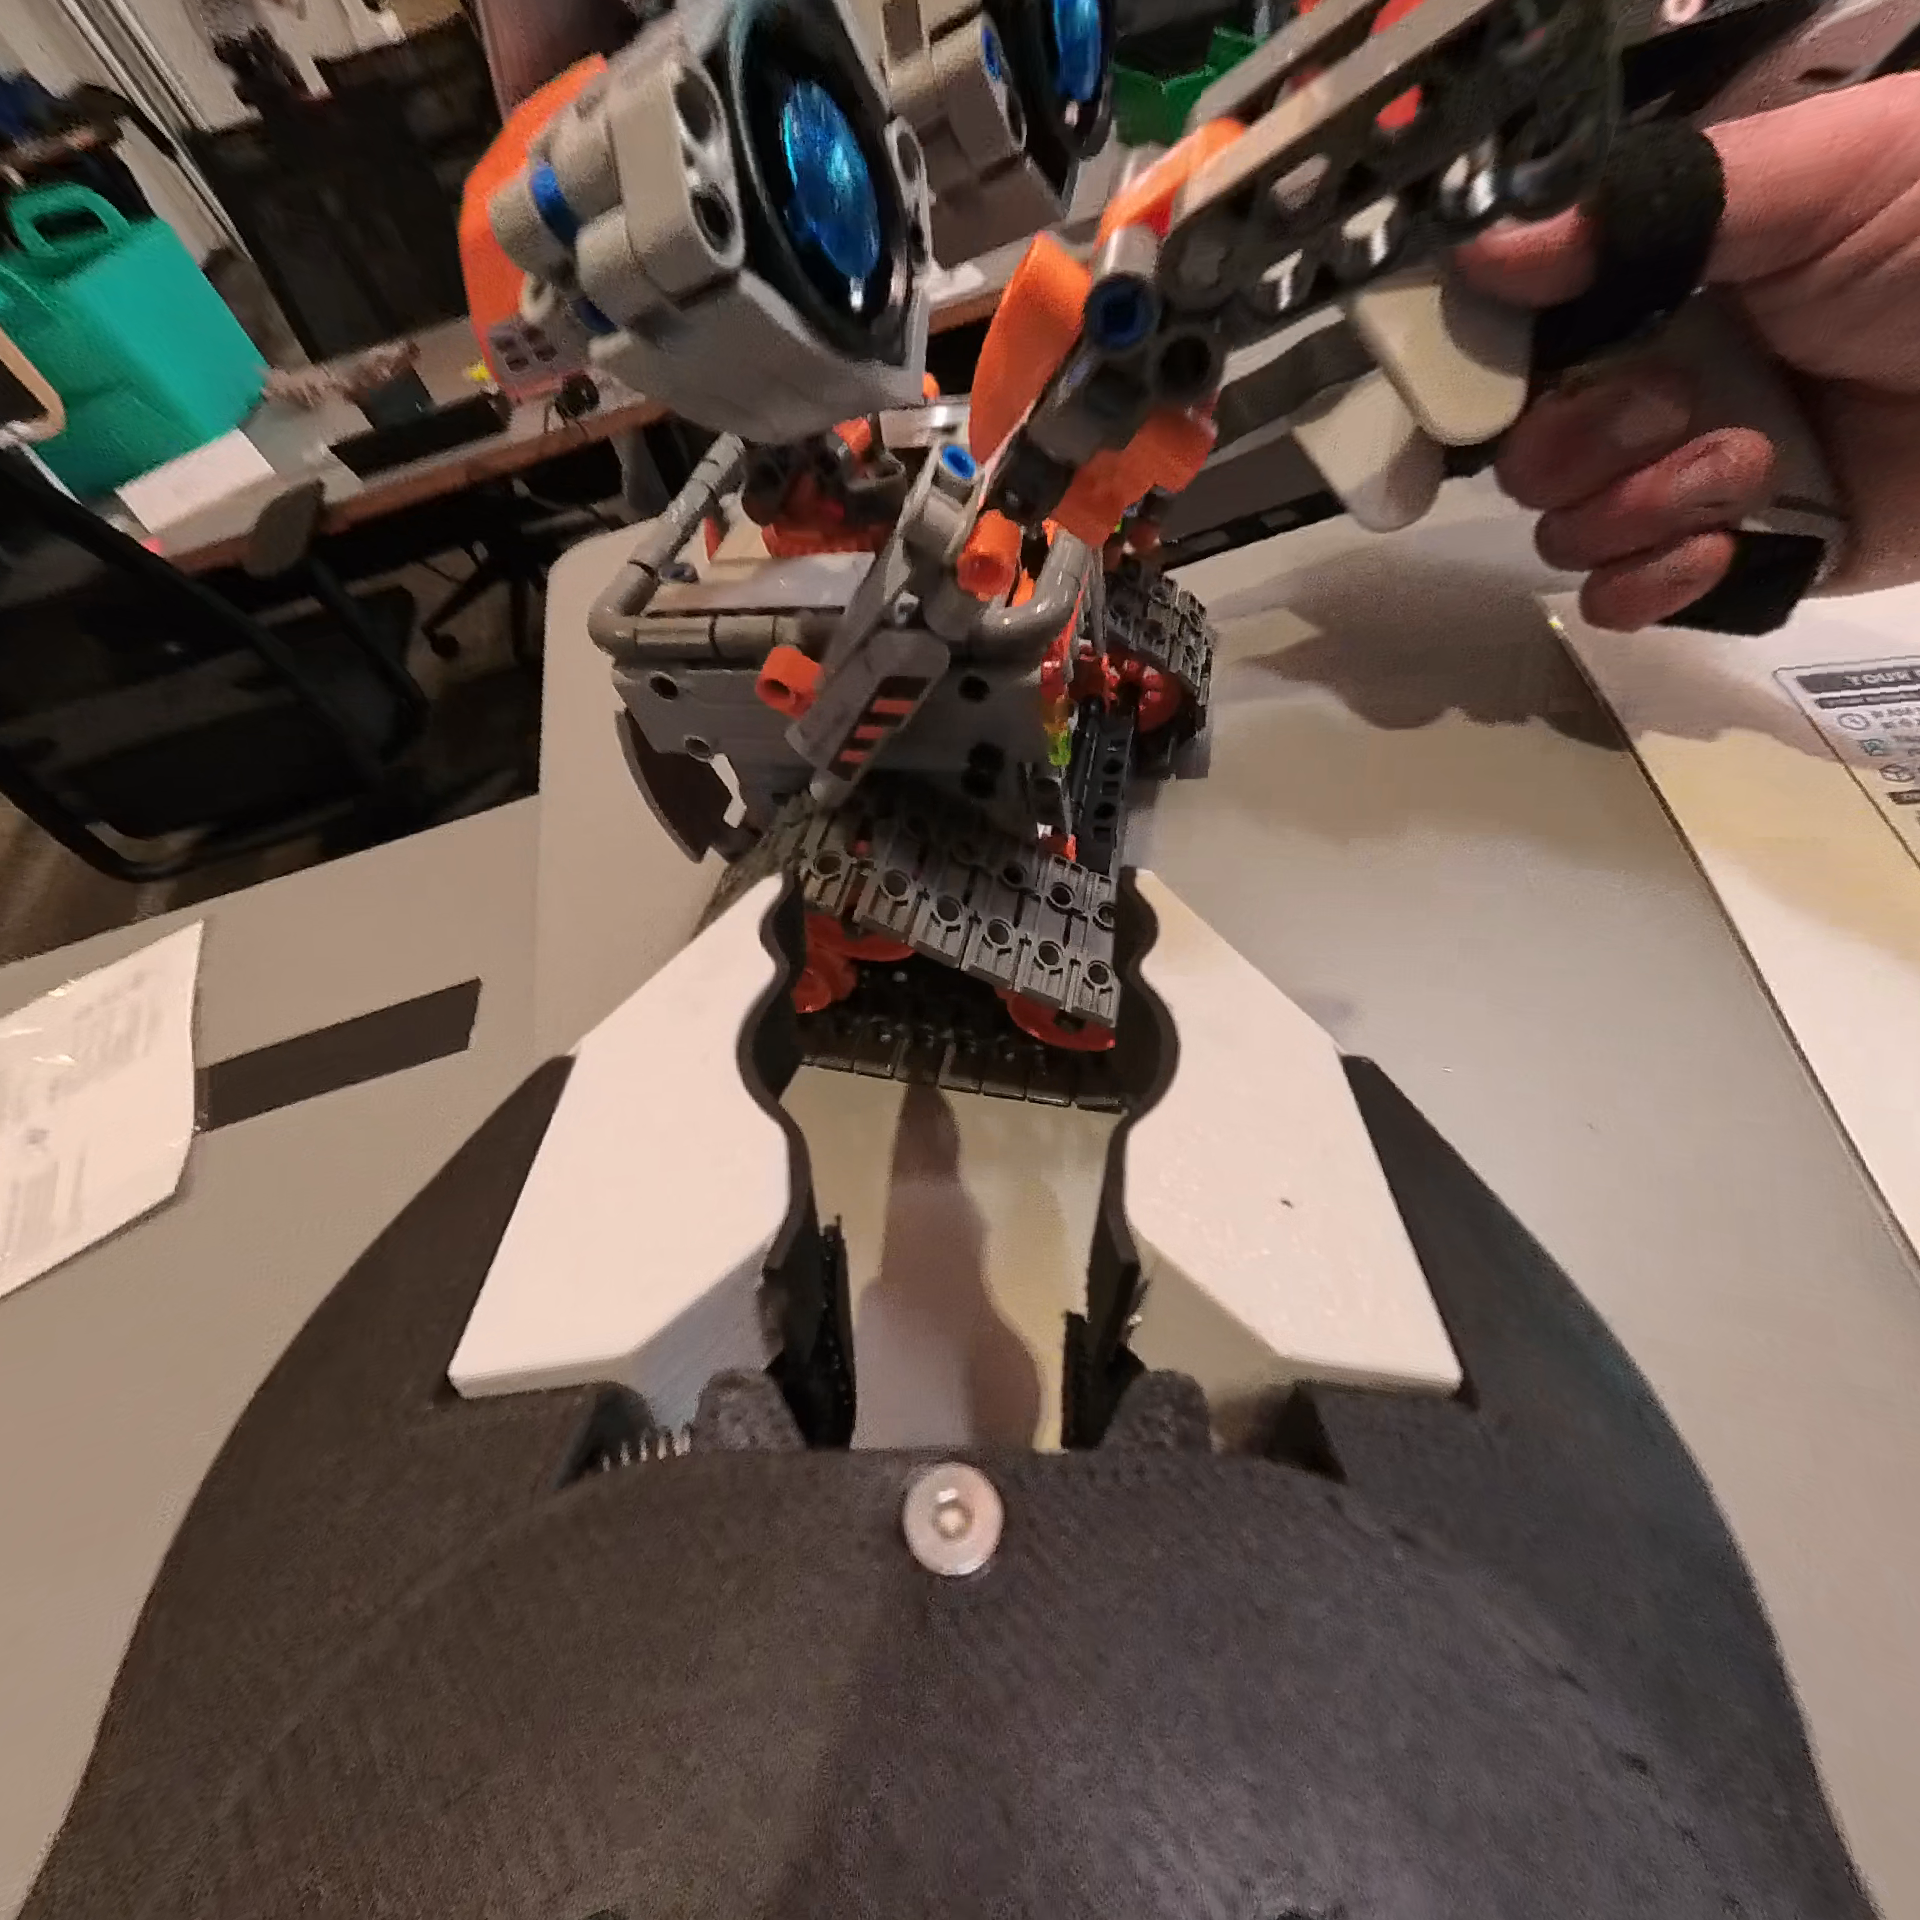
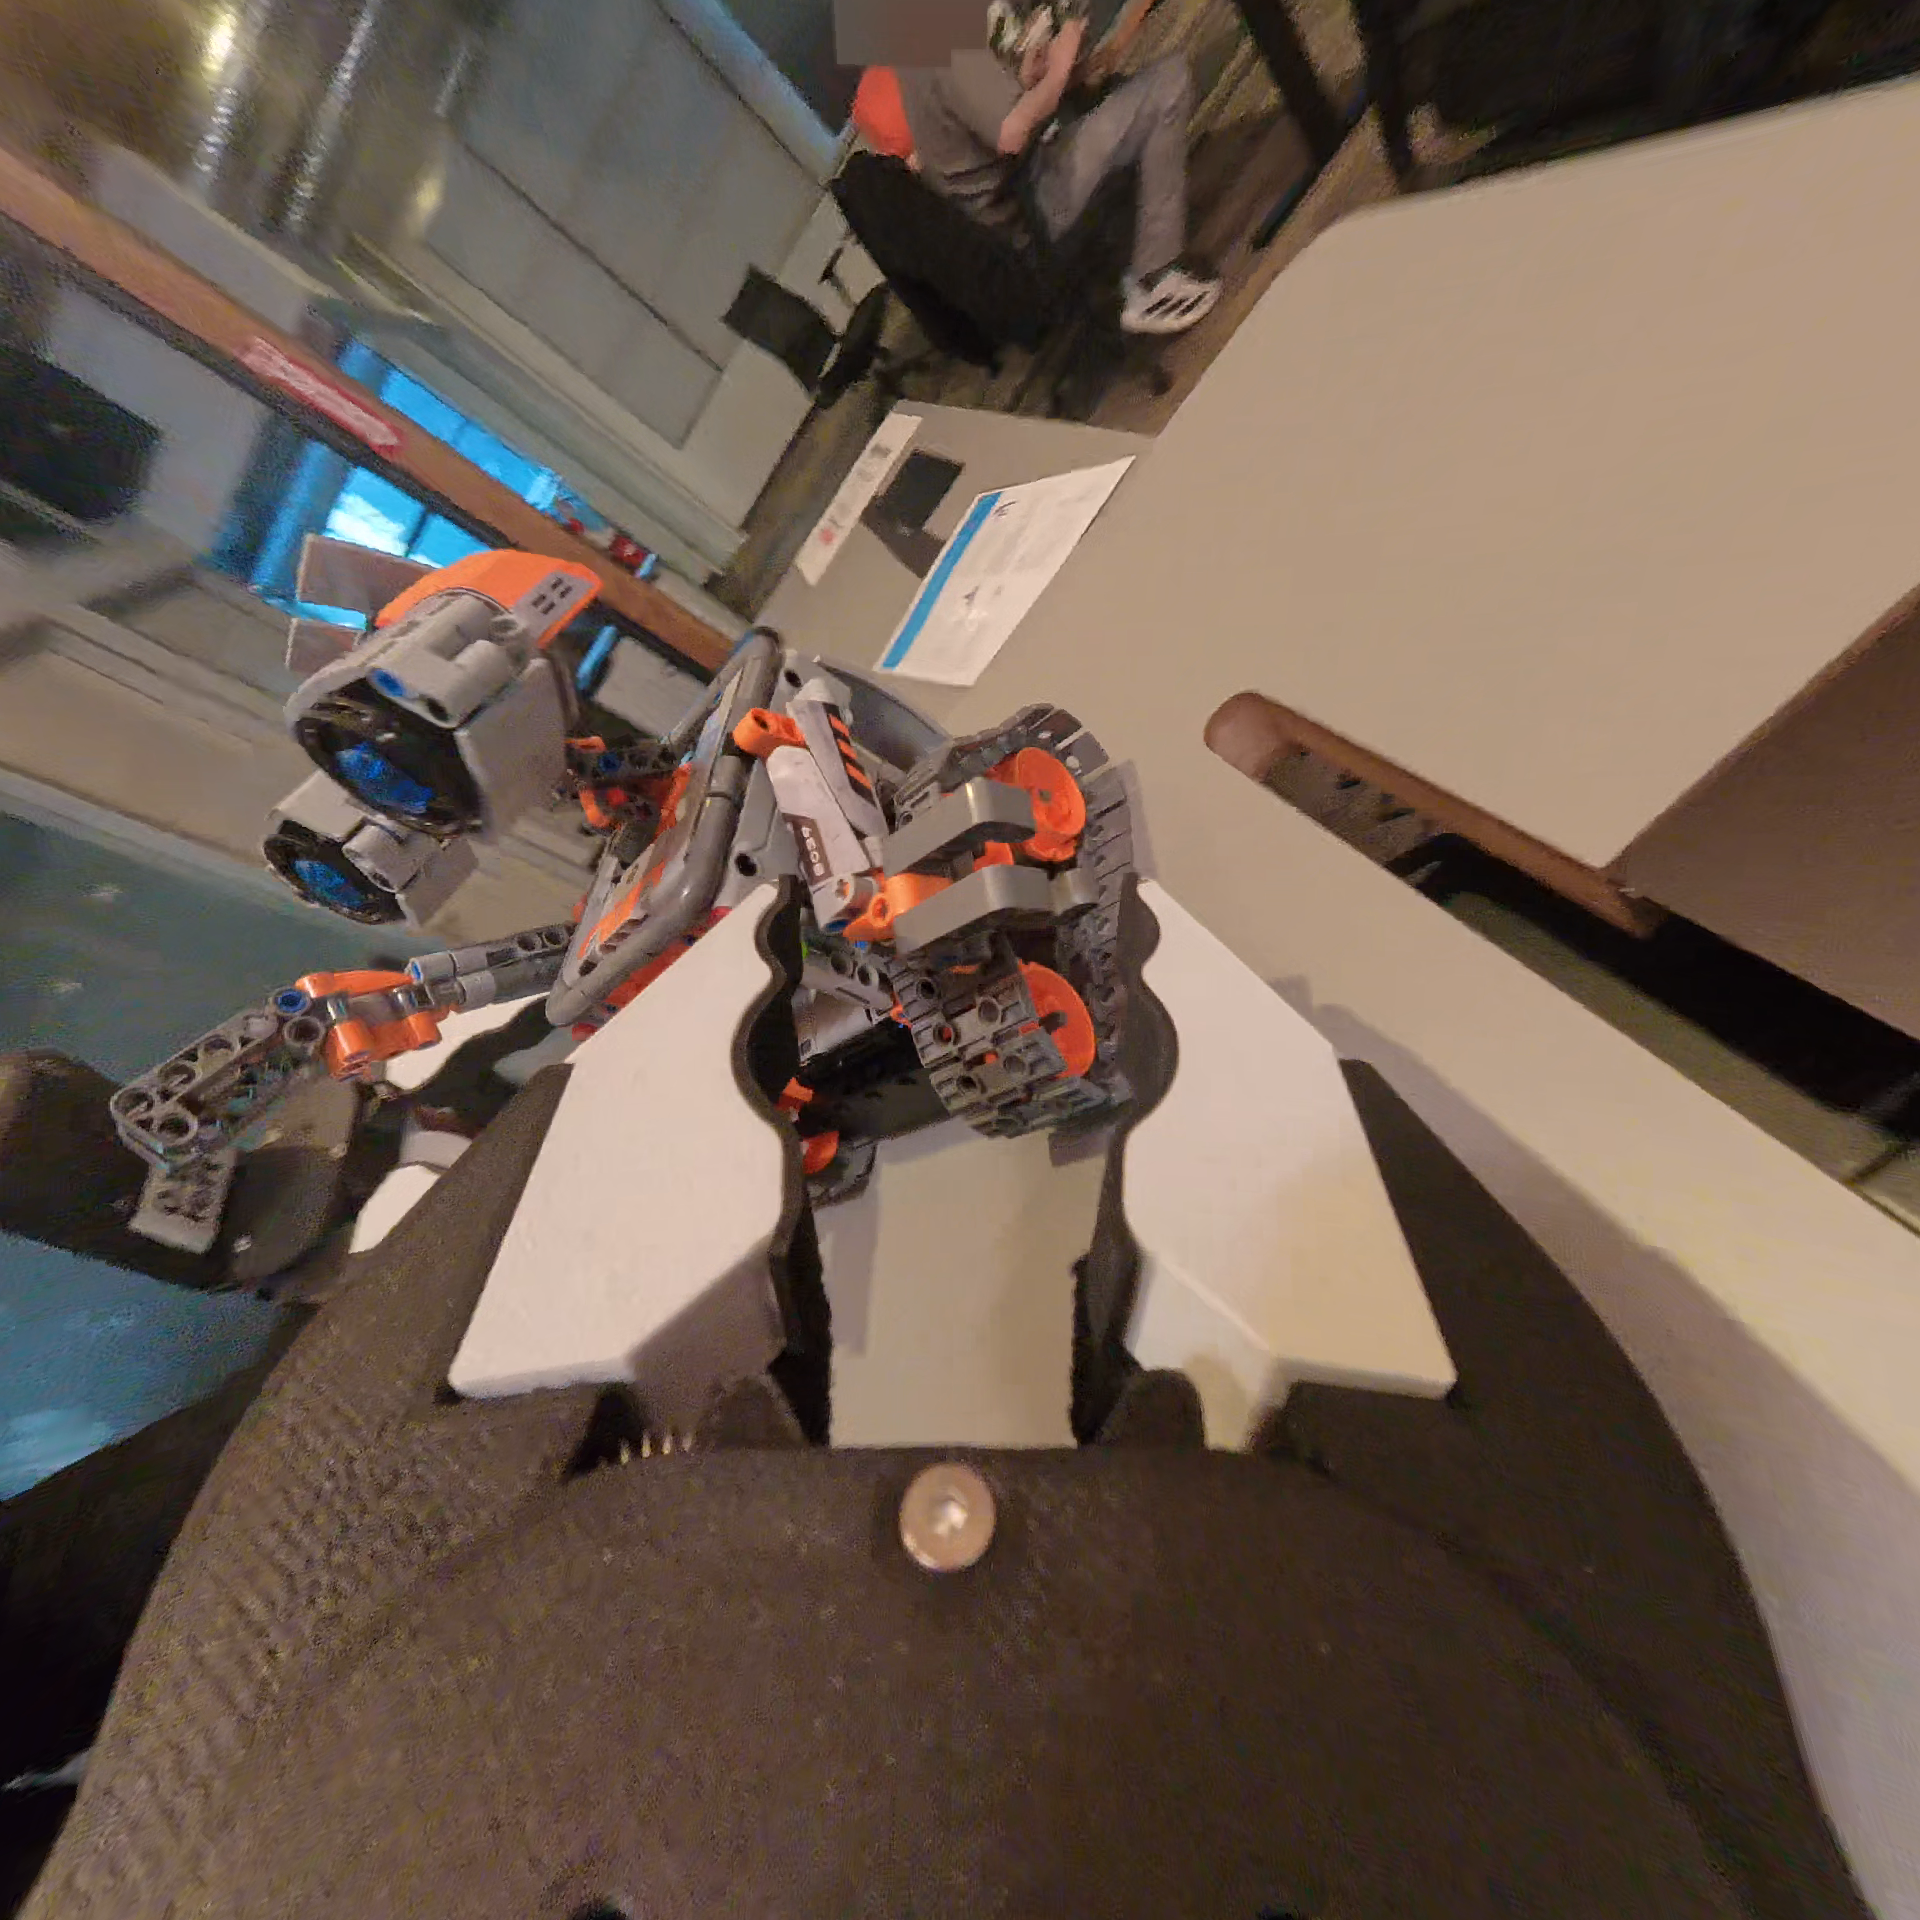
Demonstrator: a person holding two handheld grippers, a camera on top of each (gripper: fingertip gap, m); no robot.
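Note:
A brick-built toy robot in grey and orange, with black tracks and two blue-lens eyes, stands on a grey table. My left gripper is shut on its near track, with a white finger on each side. My right gripper is shut on the robot's other track, seen from a rolled angle. The robot's arm reaches out to the left there. In the left wrist view the right gripper's white fingers and the hand holding it show at the upper right.
A green container stands on a far bench. A paper sheet and a black tape strip lie left of the robot. A labelled white box sits at the right. A printed sheet lies farther off; a person sits behind.

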